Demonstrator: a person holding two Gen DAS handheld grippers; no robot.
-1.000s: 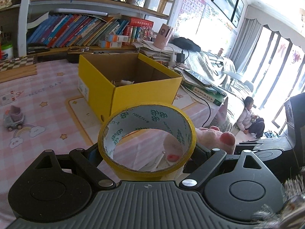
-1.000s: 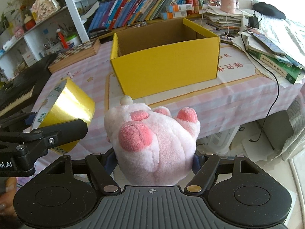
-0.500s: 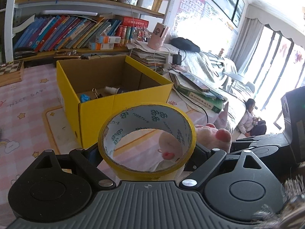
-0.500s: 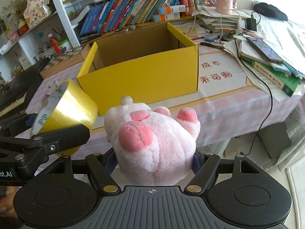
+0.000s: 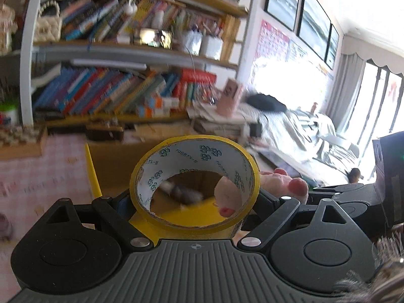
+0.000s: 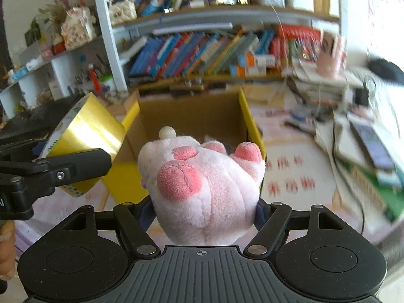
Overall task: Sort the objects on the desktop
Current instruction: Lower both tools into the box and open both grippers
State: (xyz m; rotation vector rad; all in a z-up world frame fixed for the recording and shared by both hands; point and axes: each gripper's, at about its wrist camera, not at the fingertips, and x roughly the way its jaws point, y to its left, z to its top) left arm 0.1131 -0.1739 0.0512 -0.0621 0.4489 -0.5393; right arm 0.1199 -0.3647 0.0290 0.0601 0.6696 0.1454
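Note:
My left gripper [image 5: 194, 202] is shut on a yellow tape roll [image 5: 199, 156], held upright just over the near edge of the open yellow cardboard box [image 5: 93, 174]. The roll also shows at the left of the right wrist view [image 6: 85, 136]. My right gripper [image 6: 204, 207] is shut on a pink plush toy [image 6: 207, 189] with pink paw pads, held in front of the box [image 6: 250, 126]. The plush shows to the right of the roll in the left wrist view [image 5: 287, 184]. Small items lie blurred inside the box.
The box stands on a pink checked tablecloth [image 6: 290, 151]. Bookshelves [image 6: 202, 53] stand behind it. Stacked books and papers [image 6: 366, 139] with cables crowd the table's right side. A wooden chessboard box [image 5: 20, 141] sits at the far left.
Both grippers have moved forward and up toward the box, which now looms close and blurred. The roll and the plush stay gripped.

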